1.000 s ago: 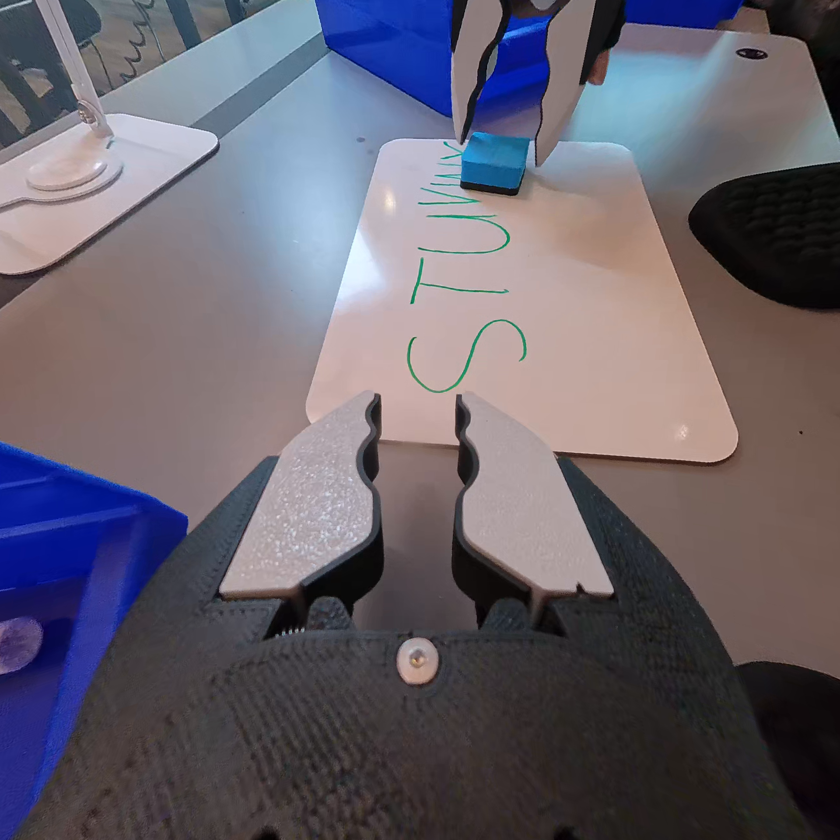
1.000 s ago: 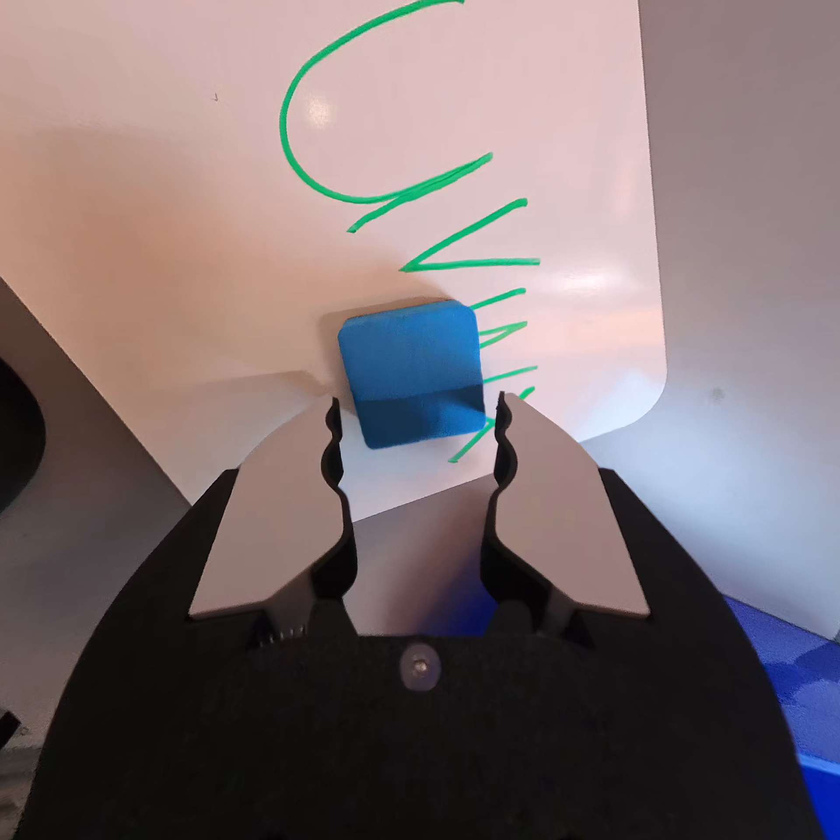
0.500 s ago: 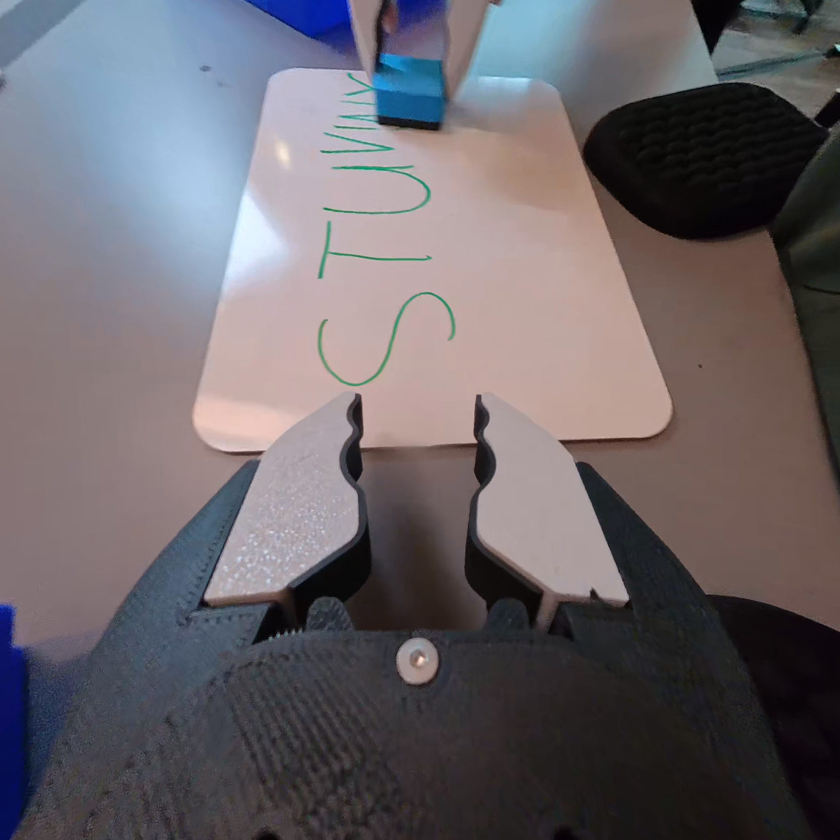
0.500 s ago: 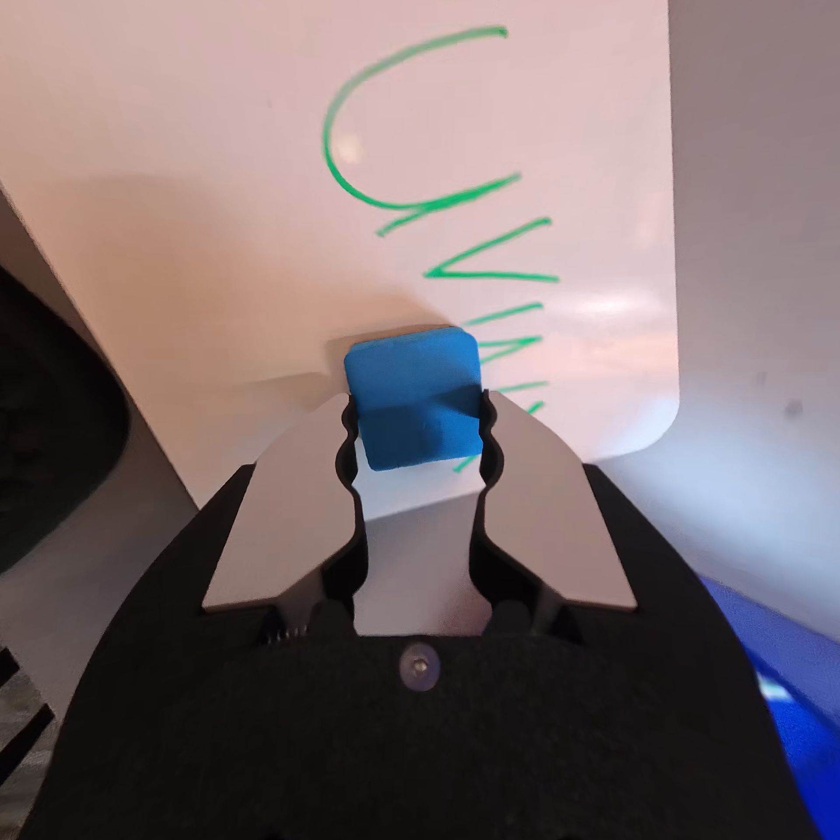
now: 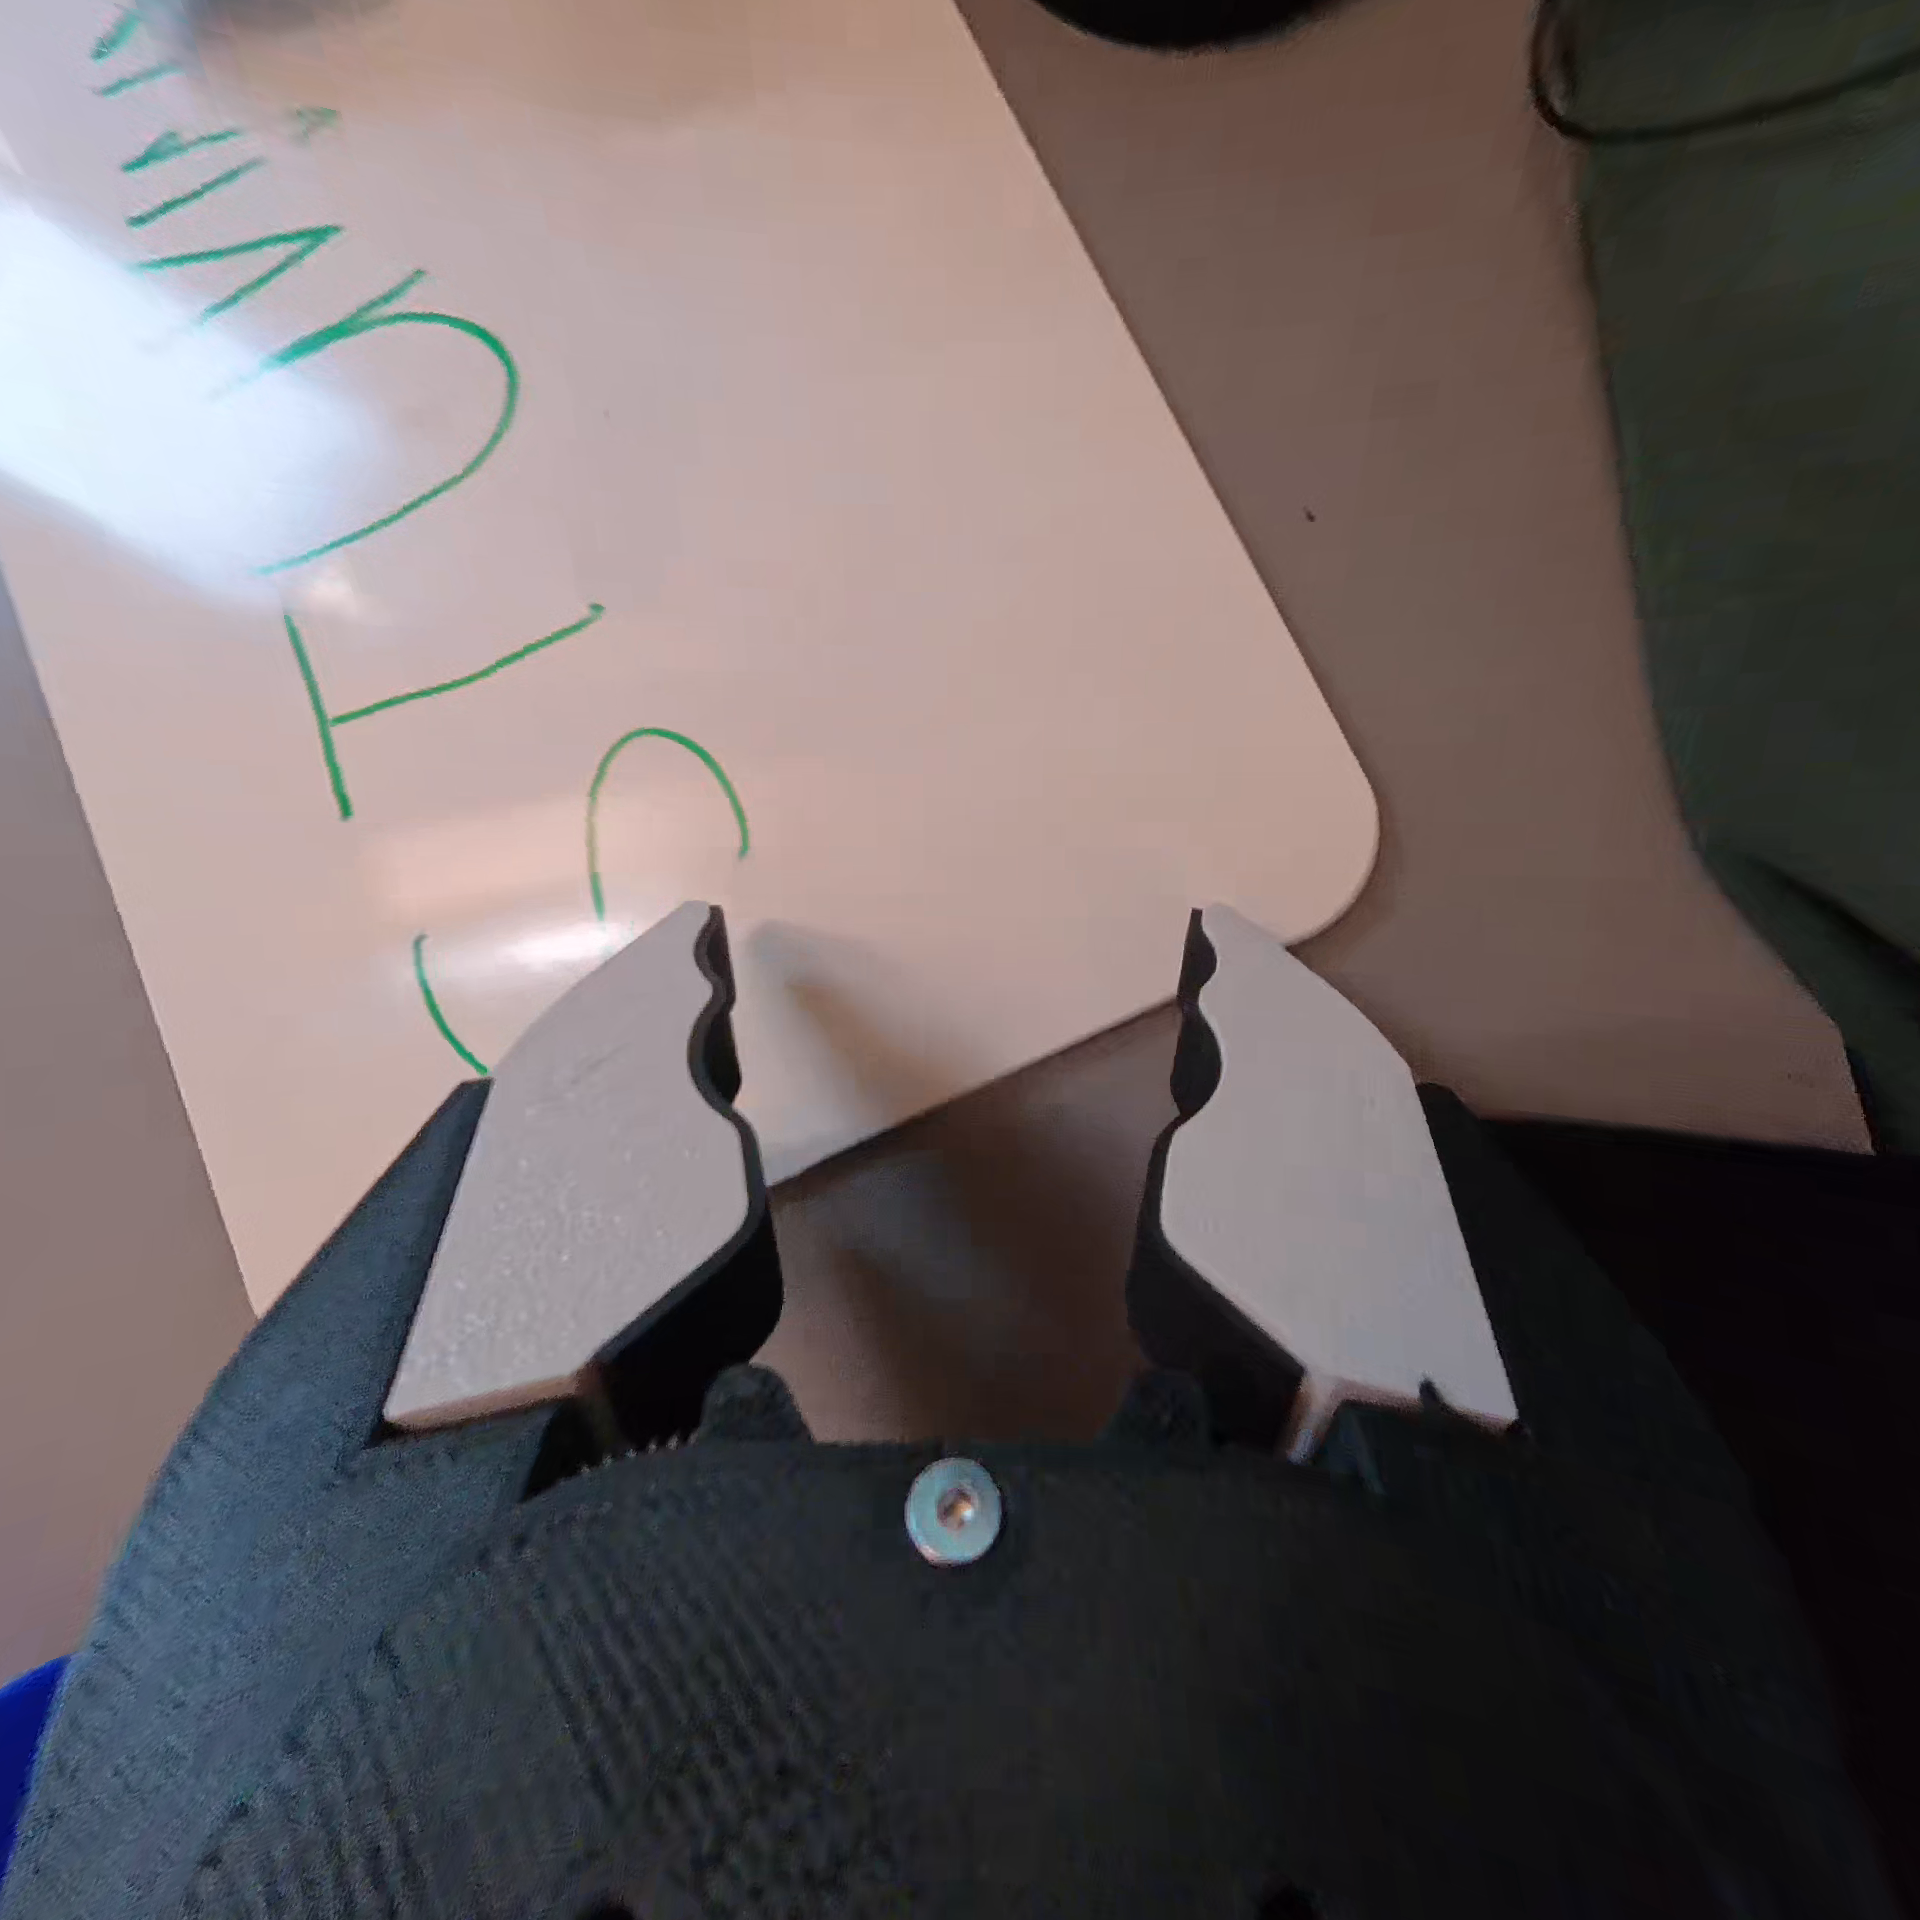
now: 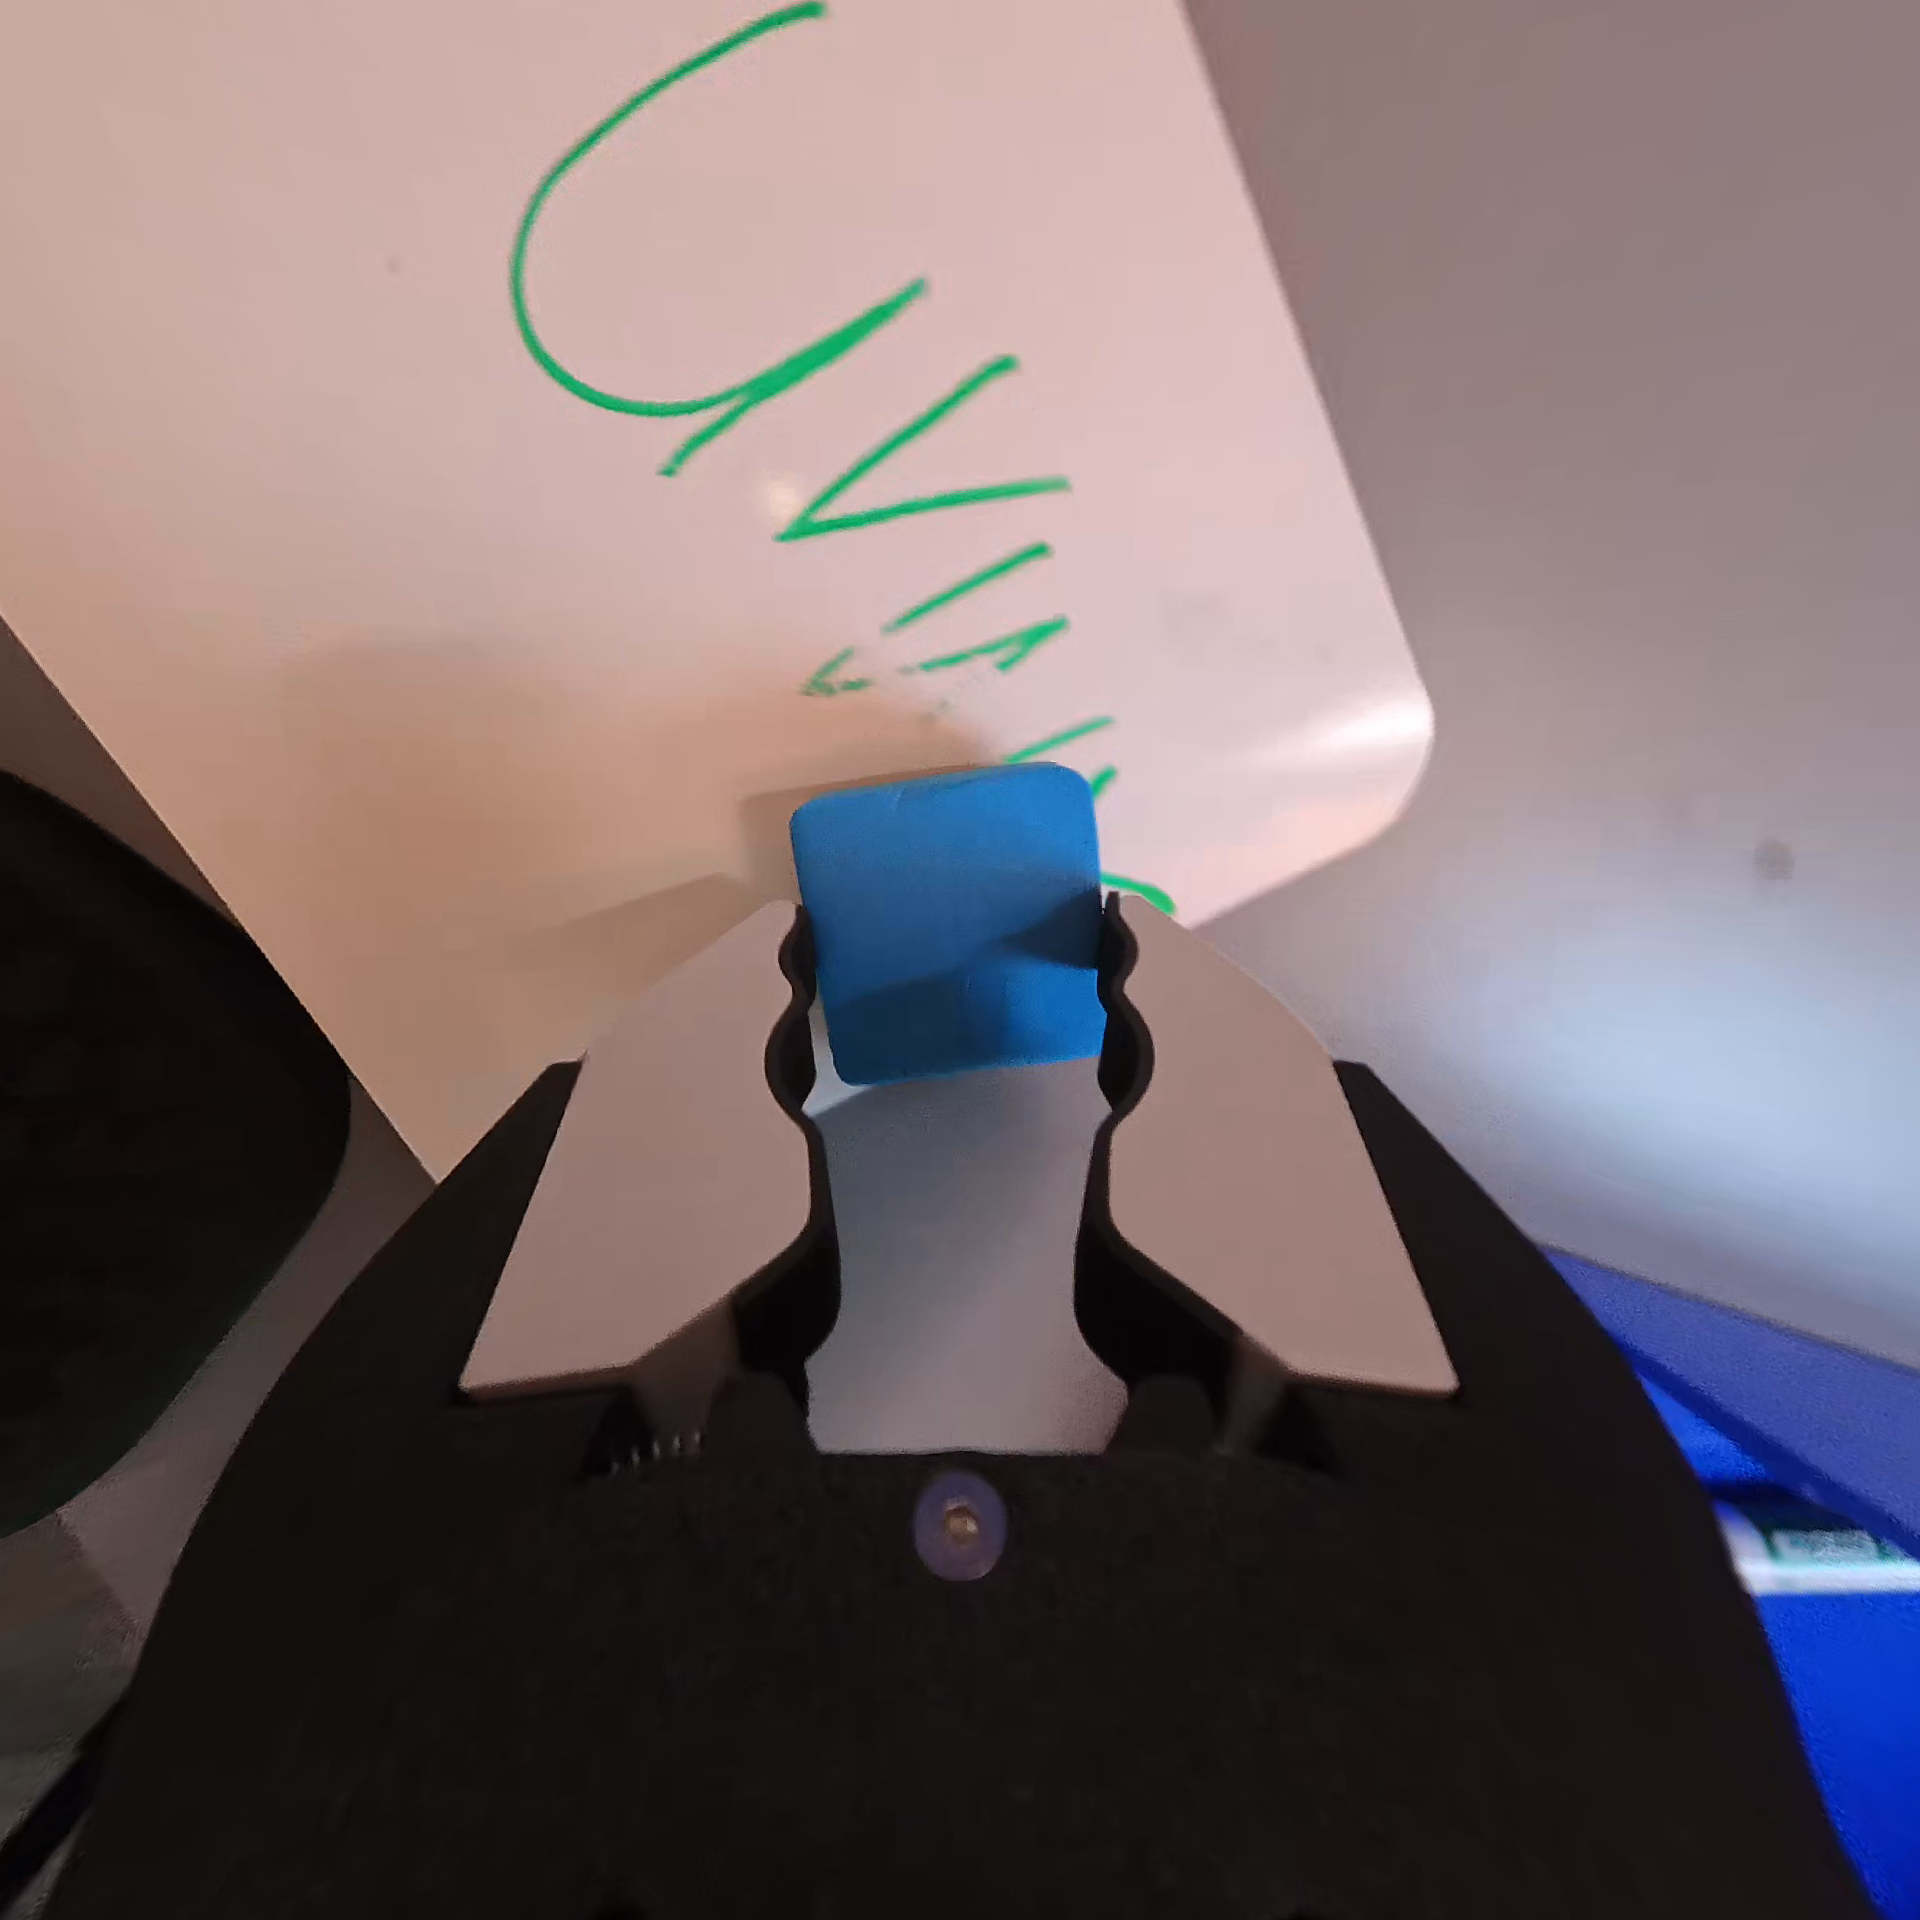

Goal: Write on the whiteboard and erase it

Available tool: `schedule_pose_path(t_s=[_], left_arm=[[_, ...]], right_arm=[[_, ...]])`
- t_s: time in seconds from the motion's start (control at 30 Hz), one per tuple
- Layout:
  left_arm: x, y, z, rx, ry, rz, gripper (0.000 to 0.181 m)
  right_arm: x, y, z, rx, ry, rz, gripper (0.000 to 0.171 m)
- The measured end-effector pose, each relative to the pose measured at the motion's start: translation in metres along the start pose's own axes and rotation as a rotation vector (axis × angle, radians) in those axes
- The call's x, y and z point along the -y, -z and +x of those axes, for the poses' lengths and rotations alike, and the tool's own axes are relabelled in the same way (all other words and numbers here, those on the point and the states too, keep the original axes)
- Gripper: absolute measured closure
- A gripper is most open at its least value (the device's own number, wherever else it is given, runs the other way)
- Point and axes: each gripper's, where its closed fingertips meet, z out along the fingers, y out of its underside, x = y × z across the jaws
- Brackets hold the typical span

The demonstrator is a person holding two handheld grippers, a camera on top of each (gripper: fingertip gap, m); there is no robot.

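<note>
A white whiteboard [image 5: 831, 468] lies flat on the grey table, with green marker writing [image 5: 416, 499] along it. My left gripper [image 5: 956, 925] is open and empty, its tips over the board's near corner. In the right wrist view my right gripper [image 6: 948, 920] is shut on a blue eraser [image 6: 945, 914], which rests on the whiteboard [image 6: 416, 416] near its end. The green writing [image 6: 831, 416] next to the eraser is partly smeared. The eraser and right gripper are out of the left wrist view.
A black textured pad [image 6: 135, 1143] lies beside the board and shows at the top edge of the left wrist view [image 5: 1174, 16]. A blue bin [image 6: 1787, 1558] stands at lower right. Green fabric [image 5: 1766, 520] fills the left view's right side. Spacing between my two grippers at the tips: around 25 cm.
My right gripper closed on the eraser and began rubbing the last strokes, which are now smeared. My left gripper opened wider and moved forward and right over the board's near corner.
</note>
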Motion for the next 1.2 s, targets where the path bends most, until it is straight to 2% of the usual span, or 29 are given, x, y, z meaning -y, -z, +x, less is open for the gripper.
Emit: schedule_pose_path(t_s=[0.17, 0.3, 0.37, 0.47, 0.53, 0.63, 0.73, 0.8, 0.83, 0.9, 1.0, 1.1, 1.13, 1.2], left_arm=[[-0.001, 0.002, 0.011, -0.027, -0.033, -0.028, 0.108], [-0.009, 0.004, 0.02, -0.098, 0.022, -0.056, 0.096], [-0.019, 0.013, 0.027, -0.128, 0.007, -0.098, 0.096], [-0.025, 0.014, 0.02, -0.08, -0.003, -0.102, 0.097], [-0.022, 0.011, 0.017, -0.072, 0.002, -0.09, 0.096], [-0.018, 0.008, 0.014, -0.066, 0.002, -0.066, 0.099], [-0.017, 0.007, 0.014, -0.065, 0.001, -0.067, 0.098], [-0.016, 0.007, 0.015, -0.066, 0.0, -0.054, 0.102], [-0.015, 0.007, 0.014, -0.064, -0.001, -0.047, 0.106], [-0.014, 0.006, 0.013, -0.06, 0.002, -0.048, 0.105], [-0.014, 0.005, 0.011, -0.052, 0.017, -0.046, 0.1], [-0.014, 0.005, 0.011, -0.053, 0.017, -0.051, 0.1], [-0.014, 0.005, 0.011, -0.052, 0.019, -0.047, 0.1], [-0.011, 0.004, 0.011, -0.05, 0.021, -0.031, 0.104]], right_arm=[[-0.018, -0.005, 0.025, -0.028, -0.043, -0.08, 0.118], [0.007, -0.015, 0.018, -0.018, -0.018, -0.044, 0.118], [0.013, -0.017, 0.001, 0.0, 0.041, -0.067, 0.118], [0.006, -0.014, -0.008, -0.013, 0.094, -0.132, 0.118], [0.004, -0.014, 0.0, -0.022, 0.069, -0.143, 0.118], [0.022, -0.02, 0.008, -0.012, 0.006, -0.08, 0.118], [0.045, -0.029, -0.022, 0.037, 0.062, -0.033, 0.118], [0.04, -0.027, -0.04, 0.07, 0.123, -0.06, 0.118], [0.032, -0.024, -0.038, 0.08, 0.112, -0.081, 0.118], [0.015, -0.019, -0.001, 0.023, -0.025, -0.106, 0.118], [0.029, -0.024, 0.025, 0.024, -0.172, -0.019, 0.119], [0.055, -0.033, -0.02, 0.078, -0.035, 0.025, 0.118], [0.054, -0.033, -0.037, 0.103, 0.015, 0.013, 0.118], [0.036, -0.027, -0.033, 0.068, 0.036, -0.053, 0.118]])
